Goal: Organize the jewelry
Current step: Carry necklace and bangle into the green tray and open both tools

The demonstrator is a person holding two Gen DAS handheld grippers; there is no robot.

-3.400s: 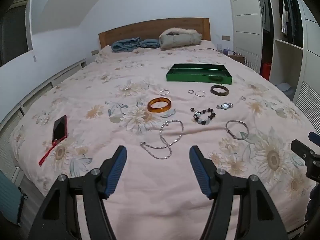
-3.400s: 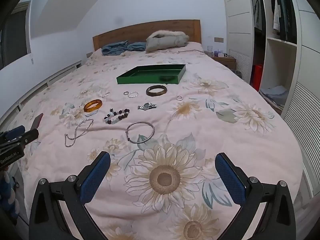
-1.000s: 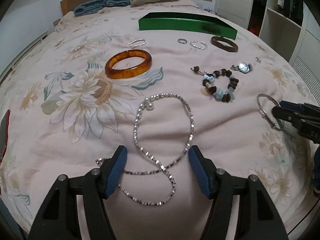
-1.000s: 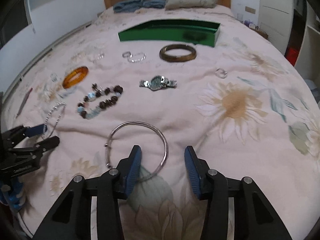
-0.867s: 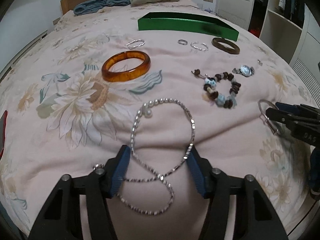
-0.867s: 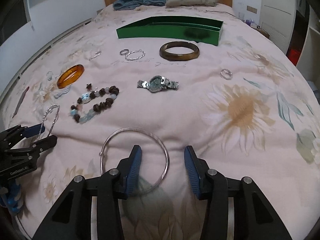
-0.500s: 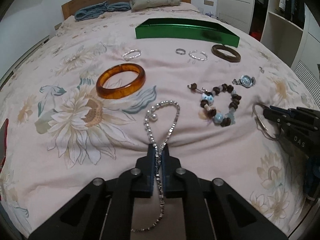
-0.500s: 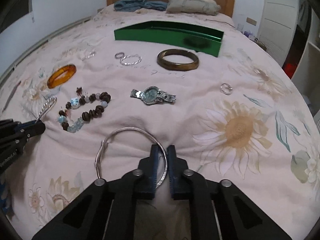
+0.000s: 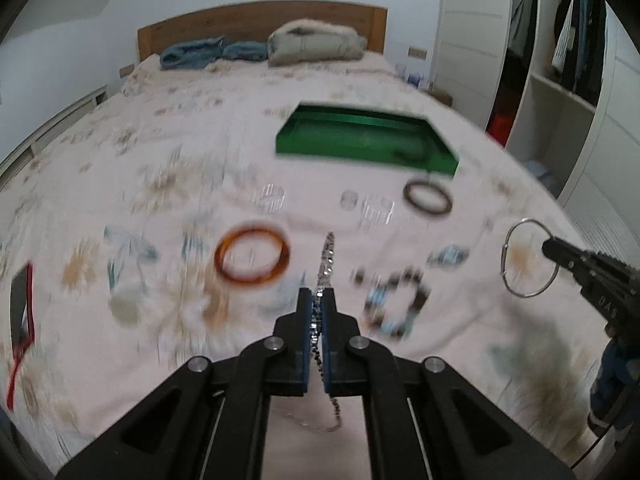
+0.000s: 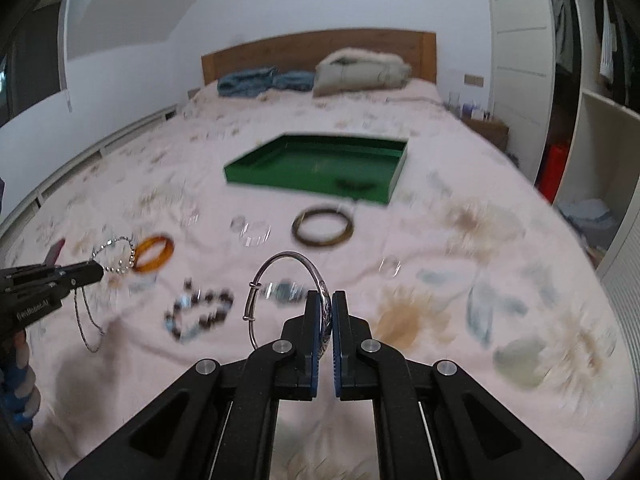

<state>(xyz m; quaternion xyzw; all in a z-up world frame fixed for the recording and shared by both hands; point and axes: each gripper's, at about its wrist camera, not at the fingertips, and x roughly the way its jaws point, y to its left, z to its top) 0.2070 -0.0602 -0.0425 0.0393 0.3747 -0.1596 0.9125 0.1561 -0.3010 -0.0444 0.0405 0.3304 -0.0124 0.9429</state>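
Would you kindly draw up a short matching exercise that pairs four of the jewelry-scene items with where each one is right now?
Items:
1. silver chain necklace
2. silver wire bangle
3. amber resin bangle
4. green rectangular tray

Places:
A. lying on the floral bedspread
B. clamped in the right gripper
C. past the jewelry, toward the headboard
D. clamped in the left gripper

Pairs: 1-D, 2-B, 3-A, 4-C

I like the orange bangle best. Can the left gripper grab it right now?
Probably not: the left gripper is already shut on the silver chain necklace, so it has no free grip, though the orange bangle lies uncovered nearby.
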